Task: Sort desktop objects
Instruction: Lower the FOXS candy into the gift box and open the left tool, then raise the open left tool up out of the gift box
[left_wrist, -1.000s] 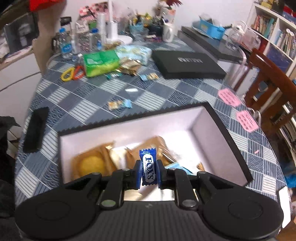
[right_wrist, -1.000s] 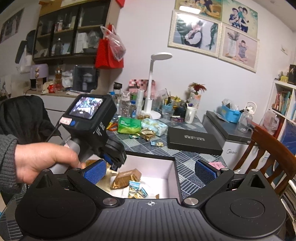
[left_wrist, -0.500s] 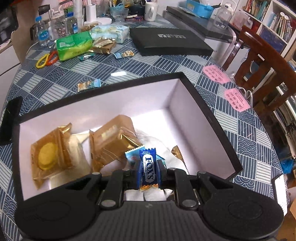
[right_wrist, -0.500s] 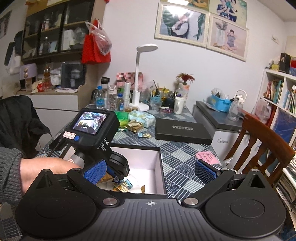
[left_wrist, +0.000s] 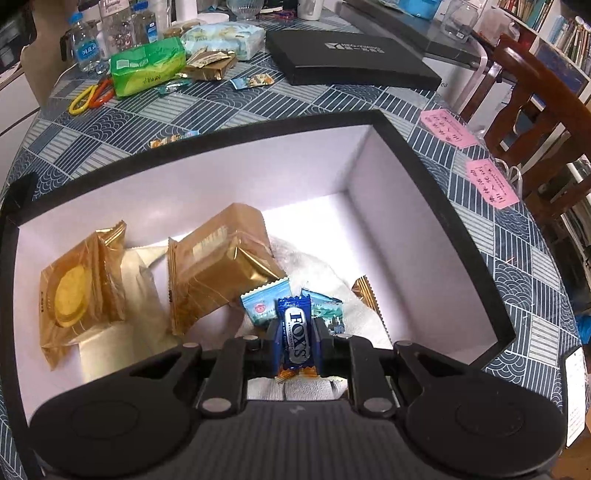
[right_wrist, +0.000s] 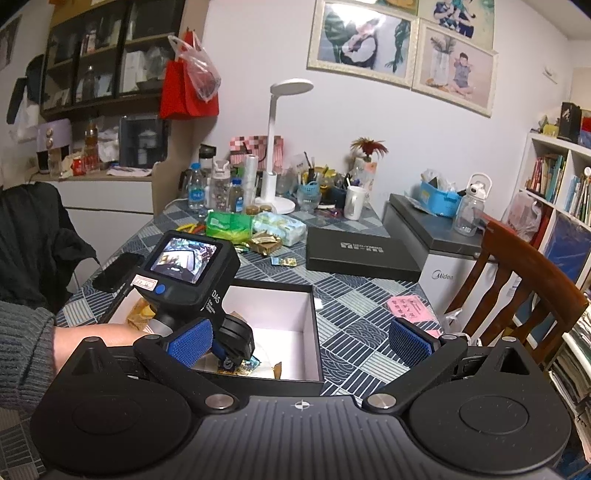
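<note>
My left gripper (left_wrist: 295, 338) is shut on a blue Fox's candy (left_wrist: 294, 334), held upright low inside the black box with white walls (left_wrist: 373, 181). In the box lie gold biscuit packets (left_wrist: 221, 269), a round cookie packet (left_wrist: 74, 291) and light blue candies (left_wrist: 262, 306) on white paper. My right gripper (right_wrist: 301, 341) is open and empty, held above the table's near edge, looking over the box (right_wrist: 308, 321) and the left gripper's body (right_wrist: 192, 273).
On the patterned tablecloth beyond the box lie loose candies (left_wrist: 173, 139), a green packet (left_wrist: 147, 68), scissors (left_wrist: 90, 99), a black lid (left_wrist: 351, 59), pink notes (left_wrist: 447, 127) and a phone (right_wrist: 116, 271). A wooden chair (right_wrist: 517, 284) stands at the right.
My left gripper has moved forward and down into the box with the candy still held. The right gripper has stayed open and shifted its view slightly.
</note>
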